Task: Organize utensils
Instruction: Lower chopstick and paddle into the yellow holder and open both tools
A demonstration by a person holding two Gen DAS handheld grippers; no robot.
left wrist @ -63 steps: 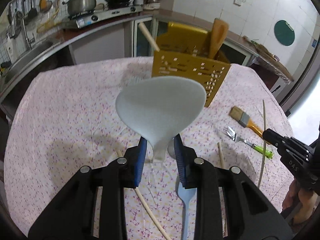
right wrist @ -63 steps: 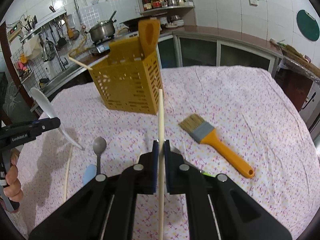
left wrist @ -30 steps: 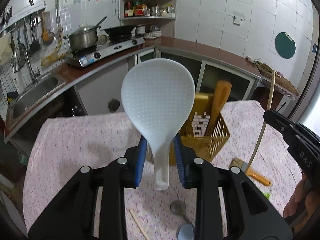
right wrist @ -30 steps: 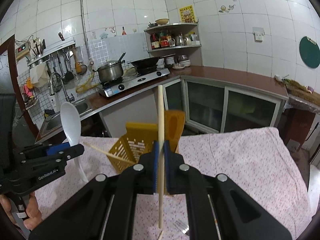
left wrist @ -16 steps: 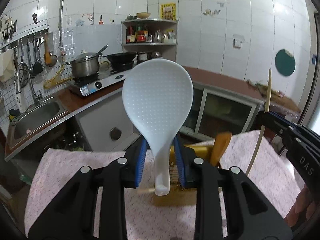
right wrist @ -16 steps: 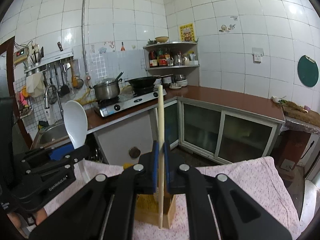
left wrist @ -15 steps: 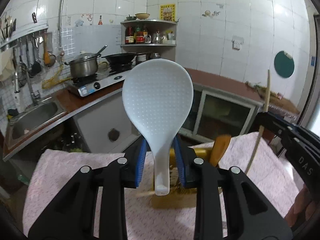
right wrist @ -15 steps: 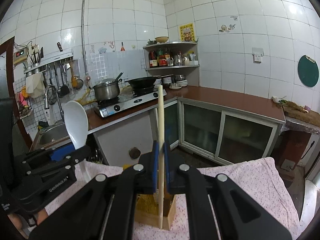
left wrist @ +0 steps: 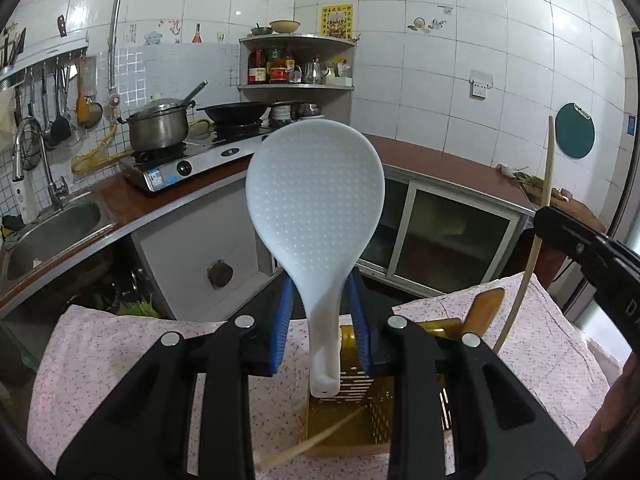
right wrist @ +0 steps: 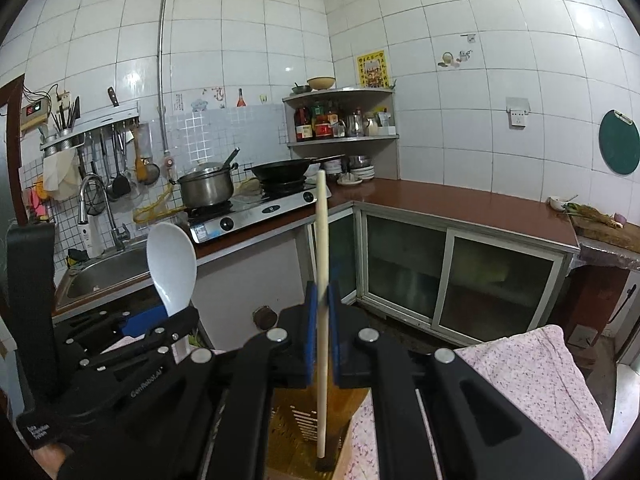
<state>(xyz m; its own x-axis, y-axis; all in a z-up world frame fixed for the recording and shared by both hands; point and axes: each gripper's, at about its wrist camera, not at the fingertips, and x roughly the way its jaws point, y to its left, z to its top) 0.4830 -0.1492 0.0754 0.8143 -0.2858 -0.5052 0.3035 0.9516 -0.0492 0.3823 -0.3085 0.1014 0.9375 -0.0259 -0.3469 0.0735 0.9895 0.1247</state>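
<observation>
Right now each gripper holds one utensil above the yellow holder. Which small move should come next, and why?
Probably lower the right gripper a little, so the wooden chopstick slides into the yellow holder. It is clamped upright with its lower tip just over the holder's opening. The left gripper with the white rice paddle can follow.

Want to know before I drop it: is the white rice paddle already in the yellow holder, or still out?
Out. The rice paddle is clamped upright in the left claw, its handle end above the yellow utensil holder.
</observation>
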